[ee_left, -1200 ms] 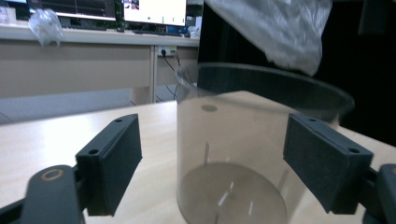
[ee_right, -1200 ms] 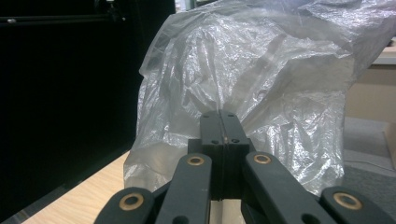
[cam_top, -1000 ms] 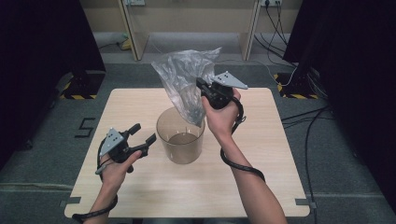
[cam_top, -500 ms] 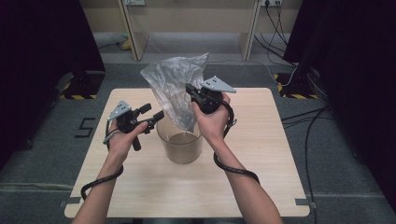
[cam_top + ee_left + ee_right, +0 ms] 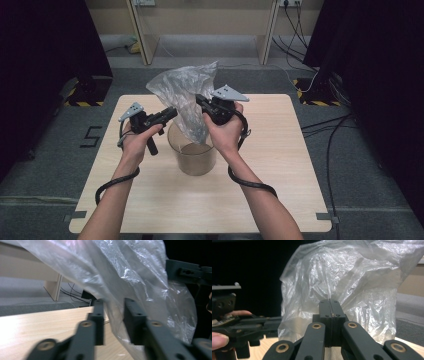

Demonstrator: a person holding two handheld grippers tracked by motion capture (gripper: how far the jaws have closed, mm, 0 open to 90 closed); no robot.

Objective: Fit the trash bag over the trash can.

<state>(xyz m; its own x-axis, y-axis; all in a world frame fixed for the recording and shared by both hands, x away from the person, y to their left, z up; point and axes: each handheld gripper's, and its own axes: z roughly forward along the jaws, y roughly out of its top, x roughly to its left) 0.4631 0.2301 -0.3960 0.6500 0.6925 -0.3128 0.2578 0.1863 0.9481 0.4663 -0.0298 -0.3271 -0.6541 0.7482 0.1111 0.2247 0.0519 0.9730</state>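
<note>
Bag: your clear plastic bag (image 5: 186, 95) hangs in the air above the counter (image 5: 280, 165); its lower end drops into the mouth of the container; its upper part billows up and back between your two grippers
Container: the round, translucent brown container (image 5: 194, 155) stands upright near the middle of the counter, just below both hands
Right gripper: your right gripper (image 5: 201, 101) sits at the bag's right side, above the container; in the right gripper view its fingers (image 5: 325, 308) are pressed flat together with a thin fold of the bag's film pinched between them
Left gripper: your left gripper (image 5: 172, 113) points across at the bag's left side; its fingers have just been closing; in the left gripper view the two fingers (image 5: 132, 317) stand a narrow gap apart with a crease of the bag running between them; whether the pads press on the film, I cannot tell
Hands: your left hand (image 5: 137, 140) and right hand (image 5: 225, 132) hold the grippers level with each other, near, with the bag between
Cables: a black cable (image 5: 250, 184) loops around each forearm
</note>
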